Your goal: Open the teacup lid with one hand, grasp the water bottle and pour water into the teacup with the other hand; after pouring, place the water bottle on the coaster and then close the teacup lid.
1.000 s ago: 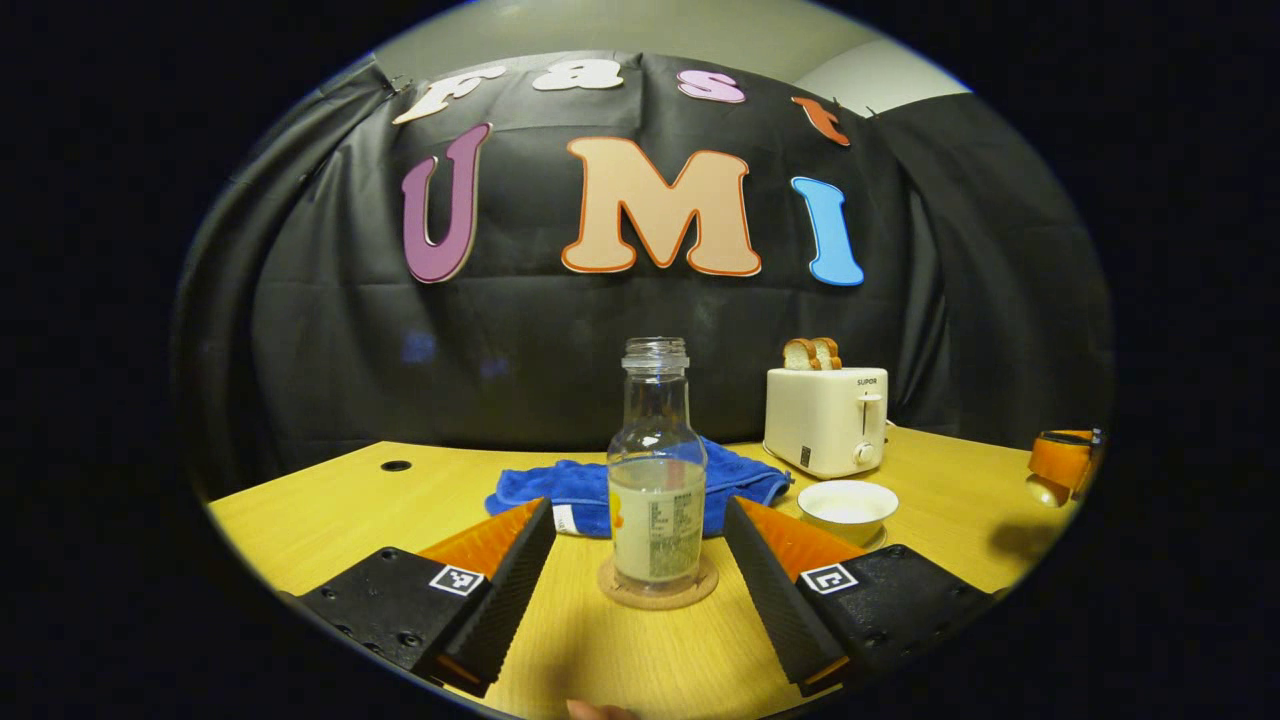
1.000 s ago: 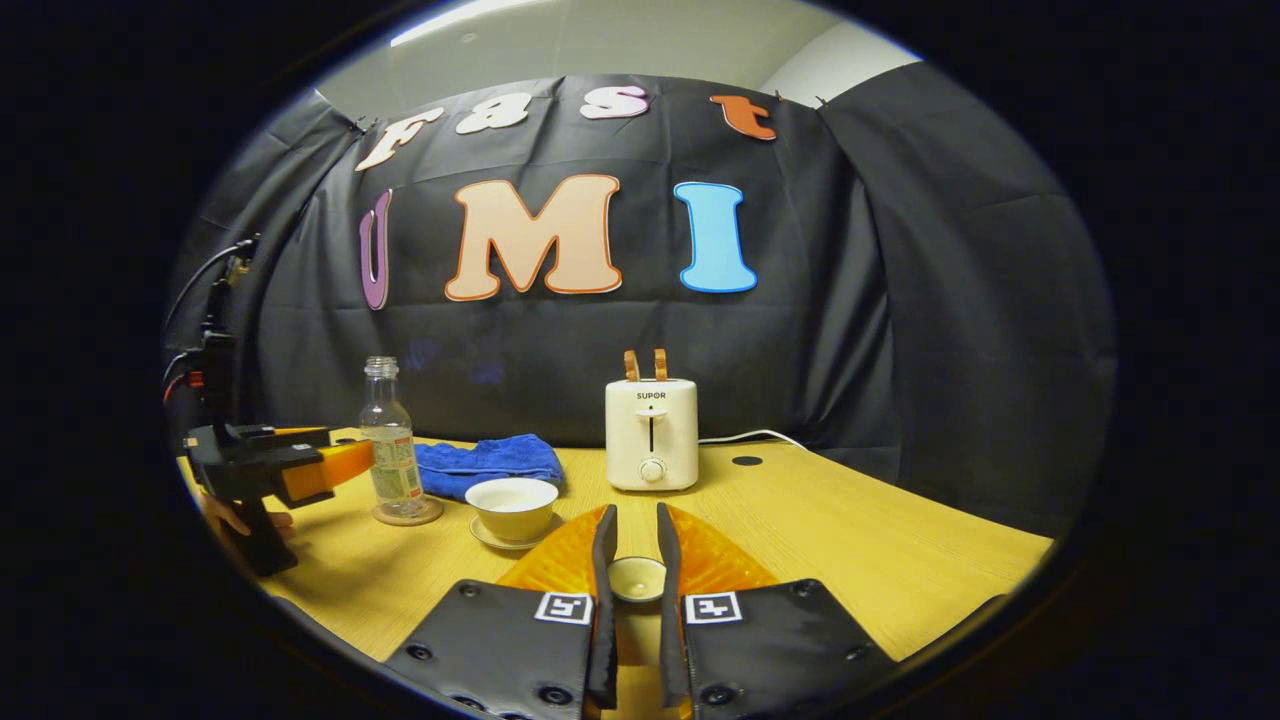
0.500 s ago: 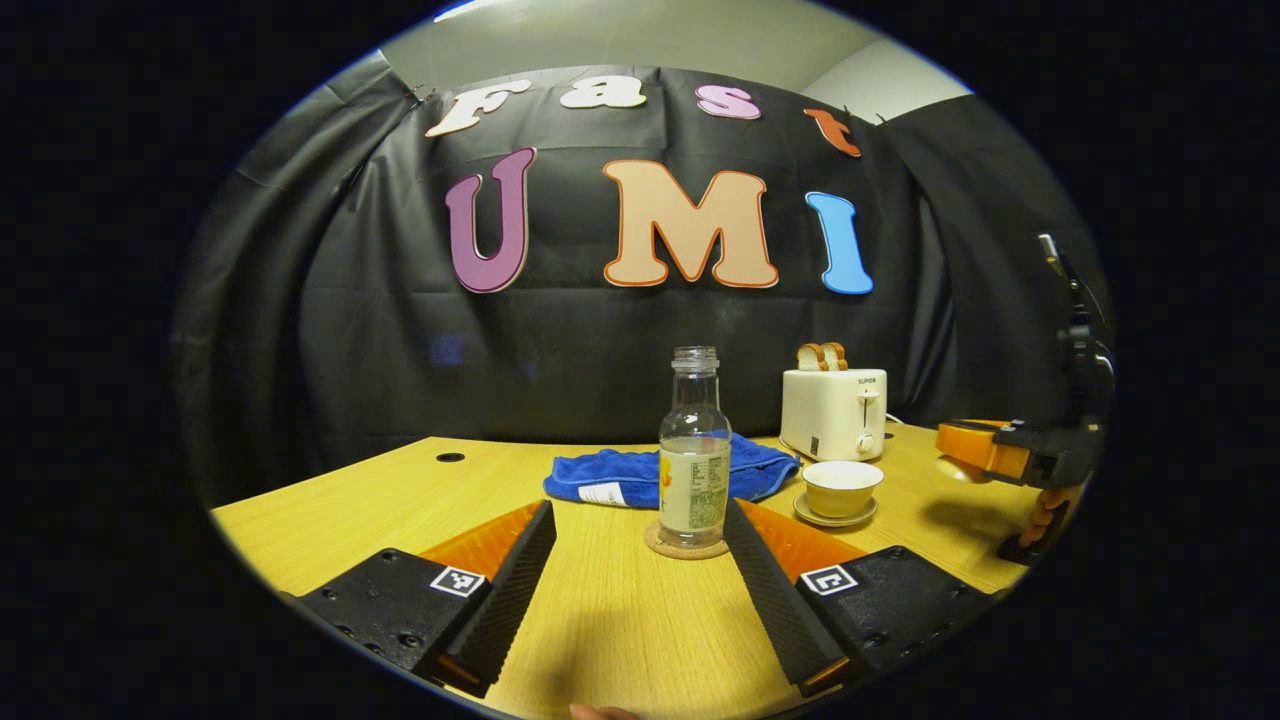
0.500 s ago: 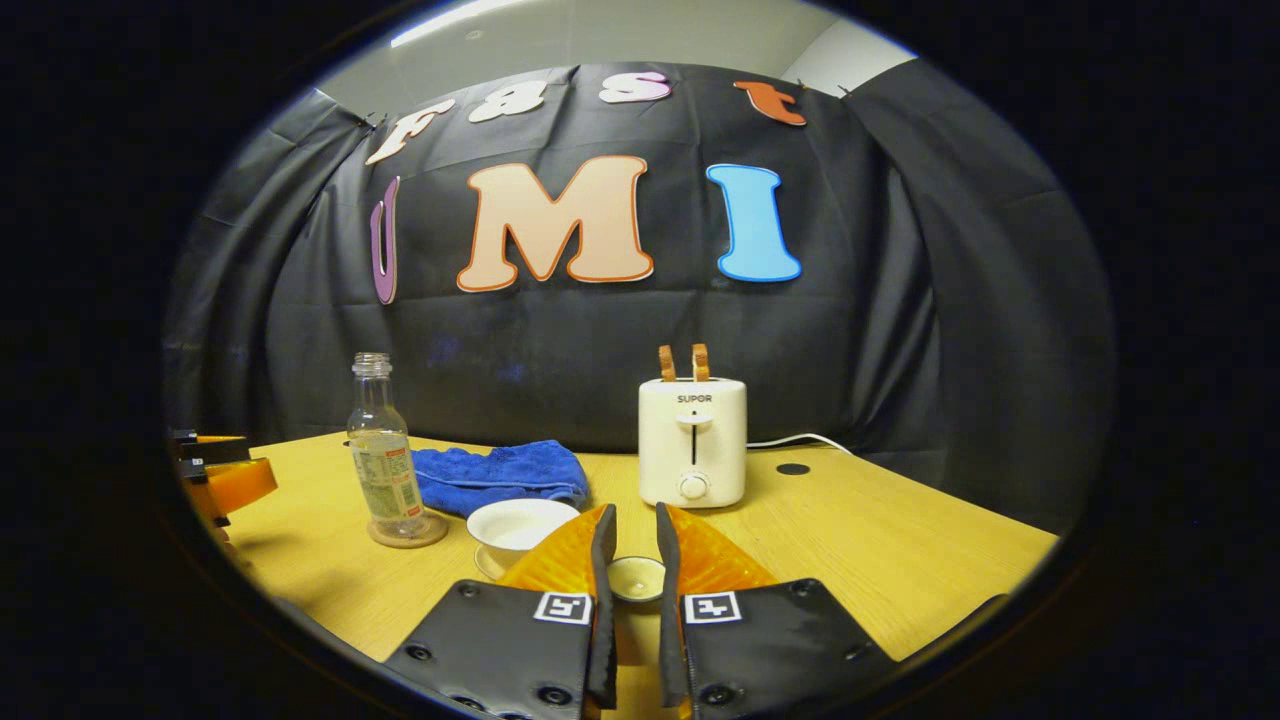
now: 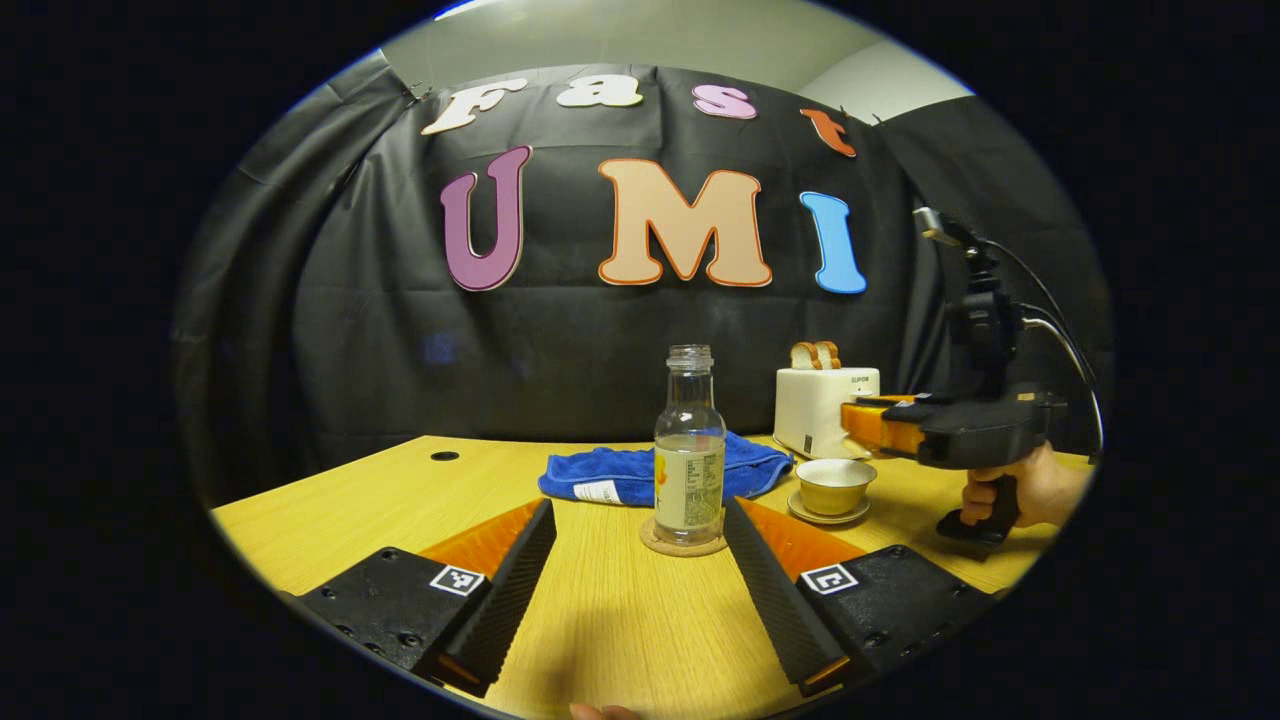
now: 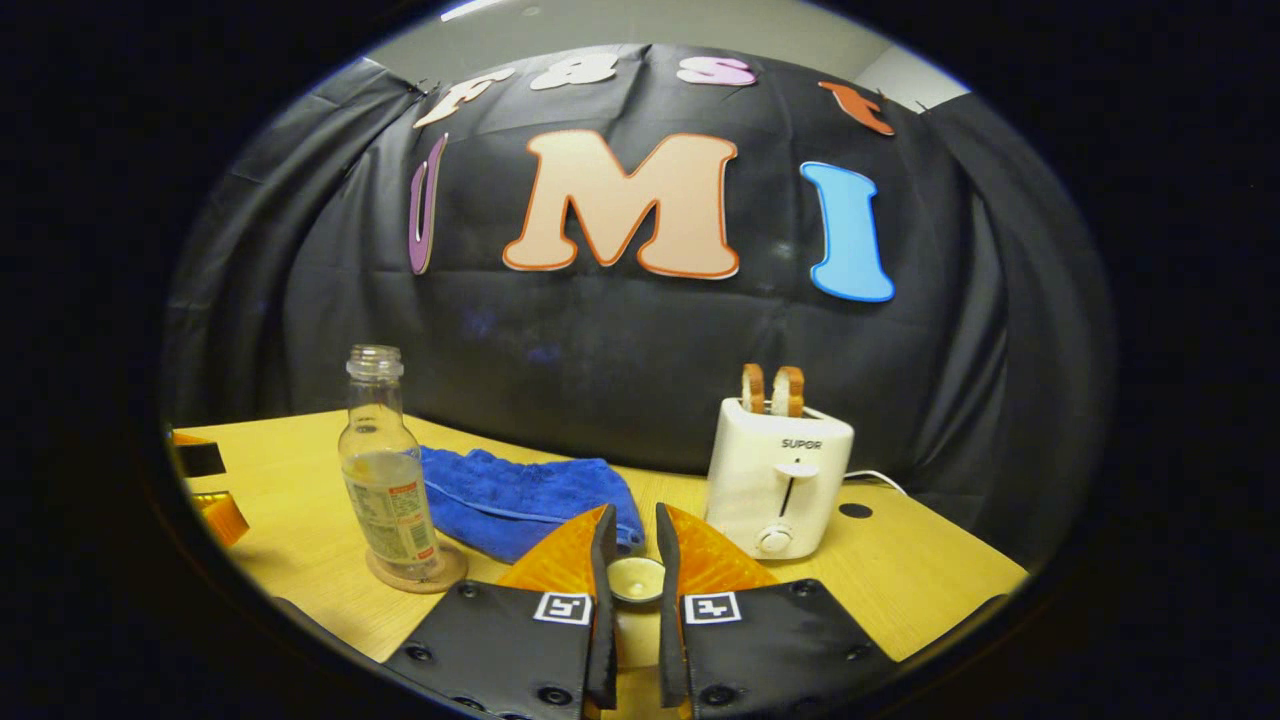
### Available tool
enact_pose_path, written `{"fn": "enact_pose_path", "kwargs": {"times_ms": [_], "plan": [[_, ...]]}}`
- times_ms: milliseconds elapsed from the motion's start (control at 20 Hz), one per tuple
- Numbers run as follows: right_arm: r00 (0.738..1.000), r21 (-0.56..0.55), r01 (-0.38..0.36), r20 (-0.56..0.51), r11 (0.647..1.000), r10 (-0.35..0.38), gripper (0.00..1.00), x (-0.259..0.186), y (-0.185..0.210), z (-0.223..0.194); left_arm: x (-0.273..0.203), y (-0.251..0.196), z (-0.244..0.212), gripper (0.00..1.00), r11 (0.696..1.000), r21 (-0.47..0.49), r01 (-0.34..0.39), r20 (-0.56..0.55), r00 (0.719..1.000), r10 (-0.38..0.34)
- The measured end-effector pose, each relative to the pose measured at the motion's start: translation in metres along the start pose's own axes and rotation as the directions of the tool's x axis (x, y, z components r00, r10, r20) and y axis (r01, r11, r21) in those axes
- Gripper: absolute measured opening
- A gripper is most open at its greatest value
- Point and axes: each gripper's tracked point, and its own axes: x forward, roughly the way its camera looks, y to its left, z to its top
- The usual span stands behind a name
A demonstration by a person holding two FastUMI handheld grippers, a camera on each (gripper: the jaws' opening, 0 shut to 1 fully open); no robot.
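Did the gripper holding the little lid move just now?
Yes. In the left gripper view the right gripper came in from the right edge toward the teacup and now hovers just above it, in front of the toaster, carrying the lid.

- The left gripper (image 5: 640, 560) has drawn back from the clear glass water bottle (image 5: 690, 458) on its round cork coaster (image 5: 683, 541).
- The right gripper (image 6: 632, 580), holding the small pale teacup lid (image 6: 636, 579), has moved above the pale ceramic teacup (image 5: 835, 484).

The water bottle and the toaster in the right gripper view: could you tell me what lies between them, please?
In the right gripper view, a crumpled blue towel lies on the table between the water bottle and the toaster.
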Motion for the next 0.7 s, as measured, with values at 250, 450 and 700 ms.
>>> {"fn": "enact_pose_path", "kwargs": {"times_ms": [250,450,700], "plan": [[0.997,-0.002,-0.011,-0.077,1.000,0.011,0.19,0.014,0.014,-0.019,-0.003,0.001,0.001,0.98,1.000,0.001,0.004,-0.001,1.000,-0.004],[0.994,-0.015,-0.016,-0.109,1.000,0.014,0.18,0.020,0.018,-0.029,-0.005,0.000,0.002,0.98,1.000,0.003,0.014,0.001,1.000,-0.014],[0.992,-0.011,-0.014,-0.126,1.000,0.013,0.19,0.024,0.020,-0.035,-0.007,0.000,0.003,0.98,1.000,0.003,0.014,-0.002,1.000,-0.014]]}}
